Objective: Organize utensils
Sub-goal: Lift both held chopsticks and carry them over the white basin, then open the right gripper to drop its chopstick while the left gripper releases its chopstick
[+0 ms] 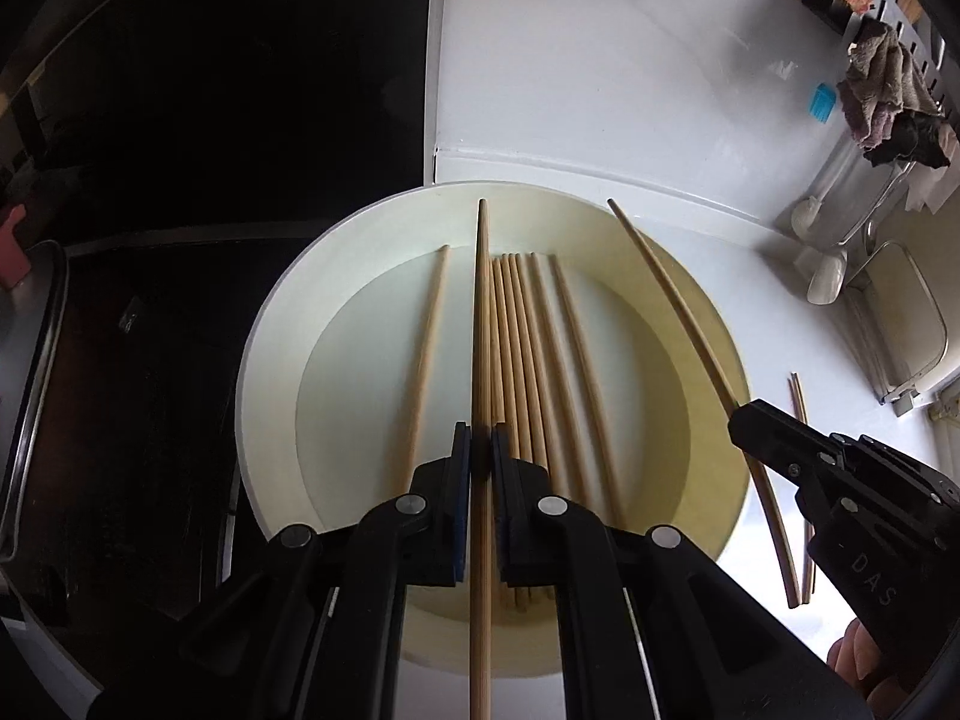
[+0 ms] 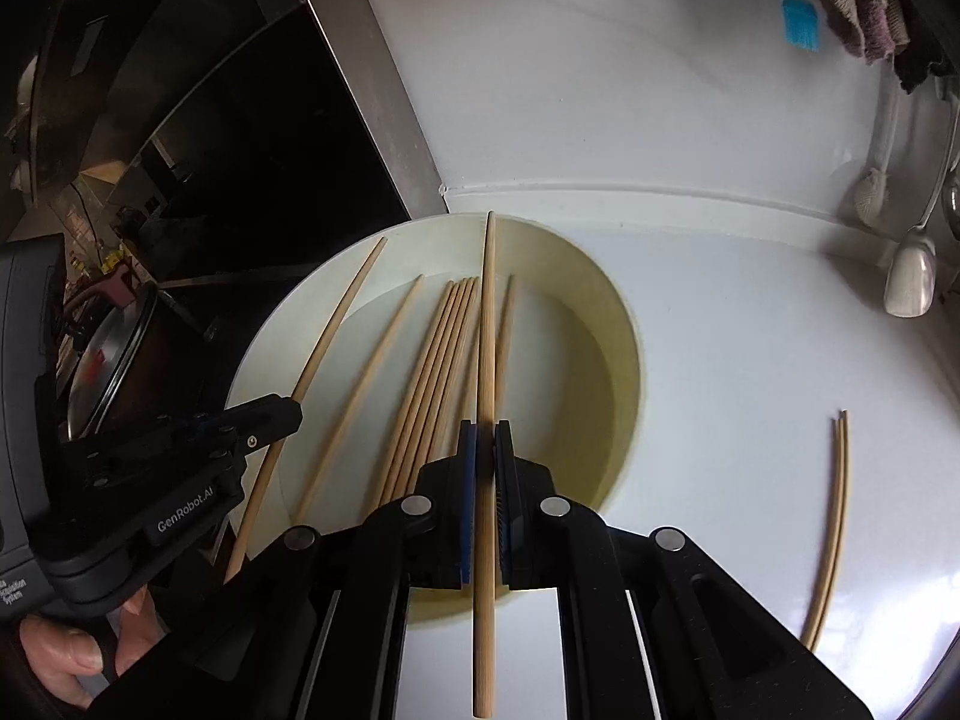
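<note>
Both claws hung over a round cream plate [image 1: 270, 360] with a broad rim, which sat on a glossy white bench [image 1: 600, 90] next to a dark, reflective surface [image 1: 210, 90] at its left. The left claw [image 1: 481, 450] was pressed together on one pale wooden chopstick [image 1: 482, 312], the stick running straight between its blue pads and out past the far rim of the plate. The right claw [image 2: 485, 450] likewise pinched a single chopstick [image 2: 487, 330], held lengthwise above the plate. A row of loose chopsticks [image 1: 528, 348] lay in the plate's well, roughly parallel, thin, round and tapered, matte light wood; one more [image 1: 429, 348] lay apart to the left of the row. Two further chopsticks [image 2: 834, 528] lay side by side on the bench right of the plate, well apart from it. Beyond the plate: a blue bristled brush [image 2: 801, 21] against the white back wall, crumpled grey and pink cloths [image 1: 882, 90] hanging at upper right, and pale spoon-shaped utensils [image 2: 912, 276] hanging beside them. A metal lid or pan rim [image 2: 114, 354] showed at the left on the dark side. Writing: "GenRobot.AI" on the left claw's housing in the right wrist view, "DAS" on the right claw's housing in the left wrist view. A hand [image 2: 66, 654] gripped the left handle; fingertips showed below the right one.
</note>
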`<state>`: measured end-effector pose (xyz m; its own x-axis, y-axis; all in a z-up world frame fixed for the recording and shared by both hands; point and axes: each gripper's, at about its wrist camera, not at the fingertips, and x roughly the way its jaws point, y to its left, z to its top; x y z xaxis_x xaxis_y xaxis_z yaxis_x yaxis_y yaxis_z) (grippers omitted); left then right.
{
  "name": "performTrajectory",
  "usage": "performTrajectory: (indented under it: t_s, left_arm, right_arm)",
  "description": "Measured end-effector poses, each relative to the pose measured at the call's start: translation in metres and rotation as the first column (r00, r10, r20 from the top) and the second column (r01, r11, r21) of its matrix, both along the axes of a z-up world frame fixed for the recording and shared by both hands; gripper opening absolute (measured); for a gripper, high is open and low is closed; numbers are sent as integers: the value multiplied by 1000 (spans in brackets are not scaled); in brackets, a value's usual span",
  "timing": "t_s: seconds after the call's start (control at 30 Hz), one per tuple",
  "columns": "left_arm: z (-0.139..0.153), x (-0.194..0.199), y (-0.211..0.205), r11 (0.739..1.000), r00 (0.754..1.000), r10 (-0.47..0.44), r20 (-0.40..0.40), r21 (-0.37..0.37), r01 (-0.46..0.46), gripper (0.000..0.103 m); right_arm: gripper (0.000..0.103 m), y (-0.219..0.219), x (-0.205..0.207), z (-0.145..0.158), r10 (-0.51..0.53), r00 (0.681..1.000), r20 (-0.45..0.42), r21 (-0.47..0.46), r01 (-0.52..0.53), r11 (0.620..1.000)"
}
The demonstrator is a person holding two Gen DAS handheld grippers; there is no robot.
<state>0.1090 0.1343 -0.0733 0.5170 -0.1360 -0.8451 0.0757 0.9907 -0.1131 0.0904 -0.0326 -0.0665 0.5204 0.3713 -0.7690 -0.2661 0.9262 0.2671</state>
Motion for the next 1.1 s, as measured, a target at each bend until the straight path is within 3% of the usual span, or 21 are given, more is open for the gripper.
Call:
performTrajectory:
  t_s: [0.3,0.53,0.7,0.87,0.97,1.1]
  left_arm:
    - [-32,33,10,999,996,-41,-79,-13,40,8]
    - [-42,43,10,998,993,-56,-107,0,56,10]
    - [-34,44,19,999,996,-40,-75,-14,39,65]
    - [-25,41,22,999,997,-30,-66,-27,28,69]
    - [-19,34,23,1000,999,-26,-48,-19,25,75]
    - [-10,20,19,1000,1000,-14,-24,20,14,81]
  right_arm:
    - [6,30,41,-34,-51,991,-122,-22,49,999]
    - [6,34,53,-47,-77,984,-163,-46,71,996]
    - [16,30,47,-39,-87,986,-140,-51,81,995]
    - [17,22,41,-32,-108,986,-124,-56,101,993]
    - [27,19,32,-27,-113,988,-107,-64,107,992]
    - [31,12,15,-19,-114,990,-82,-64,109,992]
